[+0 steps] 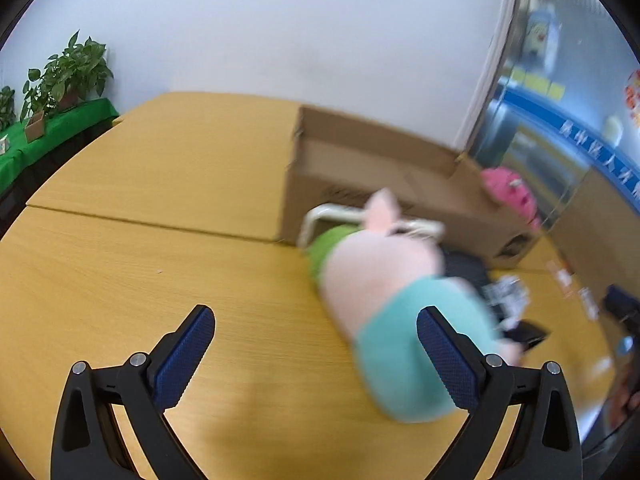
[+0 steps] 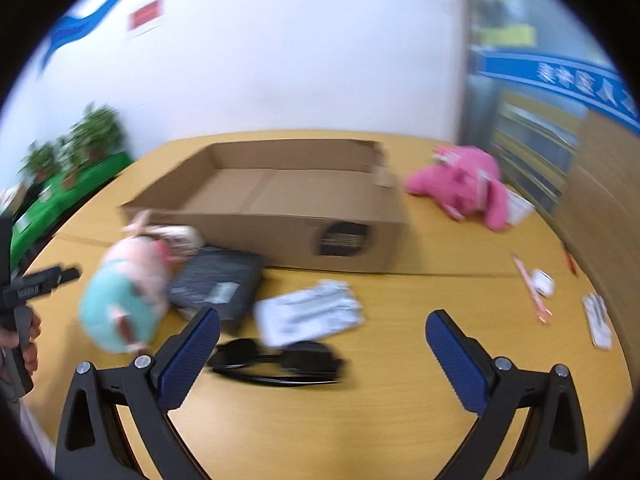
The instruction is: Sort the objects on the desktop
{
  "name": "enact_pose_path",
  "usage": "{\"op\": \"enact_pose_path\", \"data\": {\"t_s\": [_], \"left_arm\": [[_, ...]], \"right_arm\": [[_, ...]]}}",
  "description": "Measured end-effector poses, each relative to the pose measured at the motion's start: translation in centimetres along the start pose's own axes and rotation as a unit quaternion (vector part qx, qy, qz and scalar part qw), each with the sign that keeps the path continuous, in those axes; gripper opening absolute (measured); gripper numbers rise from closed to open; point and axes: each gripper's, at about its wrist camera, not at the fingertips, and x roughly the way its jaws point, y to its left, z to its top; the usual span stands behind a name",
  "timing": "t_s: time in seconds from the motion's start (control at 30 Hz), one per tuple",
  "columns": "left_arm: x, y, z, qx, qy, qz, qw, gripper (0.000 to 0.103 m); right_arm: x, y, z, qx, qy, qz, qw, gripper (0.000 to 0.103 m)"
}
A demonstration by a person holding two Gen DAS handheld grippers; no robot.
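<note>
An open cardboard box (image 2: 280, 196) stands on the wooden table (image 2: 400, 360); it also shows in the left wrist view (image 1: 360, 168). A pink plush pig in a teal outfit (image 1: 392, 304) lies in front of it, just ahead and right of my open left gripper (image 1: 316, 340). In the right wrist view the pig (image 2: 124, 292) lies left. My right gripper (image 2: 322, 344) is open and empty above black sunglasses (image 2: 280, 360). A dark packet (image 2: 220, 280) and a white packet (image 2: 308, 312) lie behind the sunglasses. A pink plush toy (image 2: 464, 184) lies right of the box.
A pink pen (image 2: 532, 288), a small white case (image 2: 542, 282) and a white strip (image 2: 598, 320) lie at the right. Potted plants (image 1: 68, 76) stand on a green-covered shelf beyond the table's left edge. The left gripper (image 2: 24, 288) and the hand holding it show at far left.
</note>
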Motion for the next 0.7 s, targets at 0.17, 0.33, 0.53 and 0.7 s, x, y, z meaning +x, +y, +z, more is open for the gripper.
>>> {"op": "enact_pose_path", "data": {"t_s": [0.17, 0.33, 0.53, 0.7], "left_arm": [[-4.3, -4.3, 0.2, -0.025, -0.026, -0.066, 0.9971, 0.102], [-4.8, -7.5, -0.5, 0.025, 0.006, -0.014, 0.9996, 0.101], [-3.0, -9.5, -2.7, 0.054, 0.03, -0.027, 0.9977, 0.091], [-2.9, -8.5, -3.1, 0.041, 0.036, -0.012, 0.9985, 0.092]], "right_arm": [[-0.3, 5.4, 0.3, -0.028, 0.015, 0.018, 0.999, 0.102], [-0.7, 9.0, -0.7, -0.056, 0.028, 0.037, 0.997, 0.102], [-1.4, 11.0, -2.0, -0.07, 0.041, 0.041, 0.996, 0.102], [-1.8, 10.8, -2.9, -0.054, 0.055, 0.052, 0.996, 0.102]]}}
